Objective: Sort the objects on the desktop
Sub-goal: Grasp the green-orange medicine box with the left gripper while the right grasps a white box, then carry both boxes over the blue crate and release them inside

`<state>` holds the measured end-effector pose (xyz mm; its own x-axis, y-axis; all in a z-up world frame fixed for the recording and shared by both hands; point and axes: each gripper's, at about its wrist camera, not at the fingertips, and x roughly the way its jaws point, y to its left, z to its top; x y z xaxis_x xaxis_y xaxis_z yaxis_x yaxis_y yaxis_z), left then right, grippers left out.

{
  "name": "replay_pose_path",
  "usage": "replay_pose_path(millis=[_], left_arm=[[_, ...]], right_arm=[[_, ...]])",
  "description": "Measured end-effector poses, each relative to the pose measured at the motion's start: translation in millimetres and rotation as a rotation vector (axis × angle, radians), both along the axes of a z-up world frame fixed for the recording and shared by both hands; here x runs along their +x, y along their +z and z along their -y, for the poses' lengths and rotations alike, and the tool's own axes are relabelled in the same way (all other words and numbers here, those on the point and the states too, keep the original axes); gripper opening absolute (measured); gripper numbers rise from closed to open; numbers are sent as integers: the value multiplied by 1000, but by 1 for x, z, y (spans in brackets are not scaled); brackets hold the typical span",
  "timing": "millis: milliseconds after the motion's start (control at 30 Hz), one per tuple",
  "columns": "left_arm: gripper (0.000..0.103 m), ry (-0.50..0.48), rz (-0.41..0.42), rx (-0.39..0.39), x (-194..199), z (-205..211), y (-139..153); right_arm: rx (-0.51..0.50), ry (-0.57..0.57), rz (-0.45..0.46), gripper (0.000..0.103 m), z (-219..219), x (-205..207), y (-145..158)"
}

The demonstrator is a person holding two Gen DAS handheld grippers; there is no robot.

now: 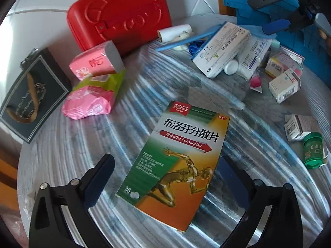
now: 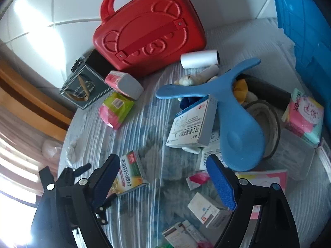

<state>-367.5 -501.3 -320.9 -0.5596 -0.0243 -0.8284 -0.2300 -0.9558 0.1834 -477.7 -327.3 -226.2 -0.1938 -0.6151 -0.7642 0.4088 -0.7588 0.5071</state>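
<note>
A green-and-orange ibuprofen box (image 1: pixel 175 161) lies flat on the striped table cover, between the fingers of my left gripper (image 1: pixel 165 165), which is open and not touching it that I can see. The same box (image 2: pixel 130 173) shows in the right wrist view beside the left finger (image 2: pixel 103 184) of my right gripper (image 2: pixel 165 177), which is open and empty above the table. A white-and-blue medicine box (image 1: pixel 221 49) (image 2: pixel 192 124) leans in a pile of small boxes. My right gripper also shows at the top right of the left wrist view (image 1: pixel 289 20).
A red bear-embossed case (image 1: pixel 120 14) (image 2: pixel 151 35) stands at the back. A dark box (image 1: pixel 31 95) (image 2: pixel 84 86) and pink tissue packs (image 1: pixel 91 82) (image 2: pixel 118 107) lie at the left. A blue plastic paddle (image 2: pixel 233 122), white rolls (image 2: pixel 198 62), a green jar (image 1: pixel 313 150) and a blue basket (image 2: pixel 306 41) crowd the right.
</note>
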Motion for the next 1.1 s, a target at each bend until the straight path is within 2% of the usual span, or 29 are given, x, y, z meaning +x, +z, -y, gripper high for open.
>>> replay_pose_path(millis=[200, 267, 367, 433, 567, 633, 700, 733, 767, 900, 1100], left_arm=[[103, -121, 97, 47, -21, 5, -24], [103, -123, 110, 110, -25, 13, -26], [100, -110, 124, 153, -28, 16, -29], [96, -116, 110, 142, -24, 12, -27], [94, -98, 88, 130, -15, 6, -25], [94, -80, 87, 130, -13, 5, -24], [94, -63, 86, 122, -12, 4, -23], [94, -55, 84, 118, -10, 4, -22], [94, -49, 85, 118, -10, 4, -23], [93, -38, 82, 109, -4, 4, -22], [93, 4, 16, 102, 12, 5, 0]], right_arm=[[-1, -15, 79, 87, 11, -16, -24], [-1, -27, 101, 87, 15, -20, -32], [-9, -52, 133, 87, 20, -27, -44], [-15, -73, 135, 87, 22, -32, -49], [-28, -96, 128, 86, 30, -40, -59], [-40, -87, 109, 70, 33, -43, -64], [-42, -71, 122, 32, 37, -46, -68], [-33, -53, 119, 21, 39, -46, -68], [-30, -35, 104, 17, 40, -44, -66], [-62, 29, 10, 17, 37, -29, -40], [-79, 114, -149, 17, 21, 8, 26]])
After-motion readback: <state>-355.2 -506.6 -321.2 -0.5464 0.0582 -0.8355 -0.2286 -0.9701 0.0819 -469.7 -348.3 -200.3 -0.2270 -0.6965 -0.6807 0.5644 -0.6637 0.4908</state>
